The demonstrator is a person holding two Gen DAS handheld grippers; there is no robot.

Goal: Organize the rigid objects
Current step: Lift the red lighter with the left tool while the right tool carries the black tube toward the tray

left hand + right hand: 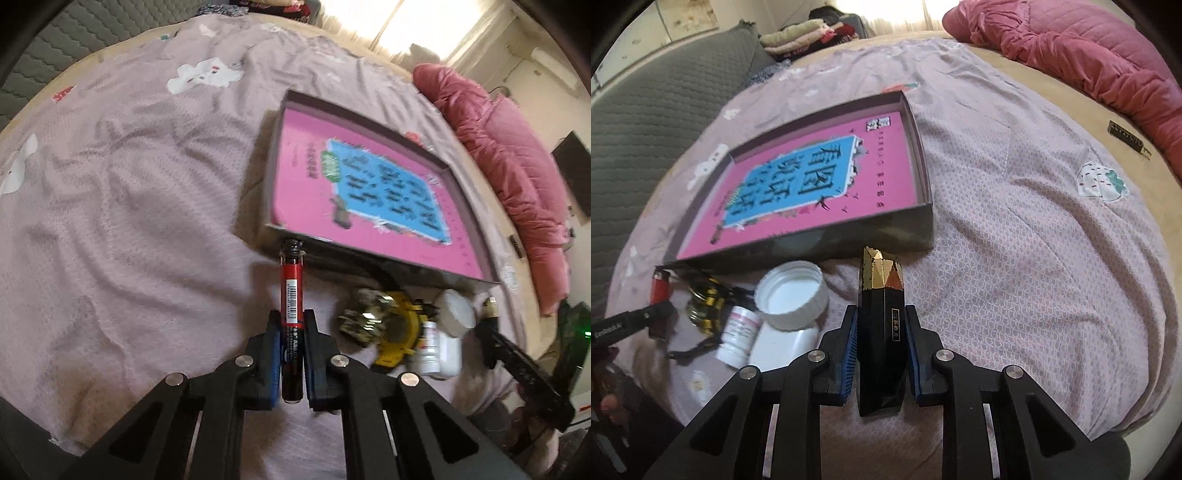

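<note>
The left gripper (291, 325) is clamped on a red-and-black marker (291, 291), whose cap end reaches the near wall of the shallow box (369, 262). A pink book (369, 184) lies inside that box. Just before the box sit a white bottle (452, 332) and a yellow headlamp (395, 328).

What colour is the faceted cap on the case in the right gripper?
Gold with a coppery facet, above a glossy black body; right wrist view shows it best.

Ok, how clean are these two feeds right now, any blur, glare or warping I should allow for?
Left wrist: strong fisheye bending, the box and its pink book smeared, window blown out; the red marker stays sharp. Right wrist: sharper overall, book title legible, black-and-gold case crisp, left-edge clutter slightly soft.
</note>
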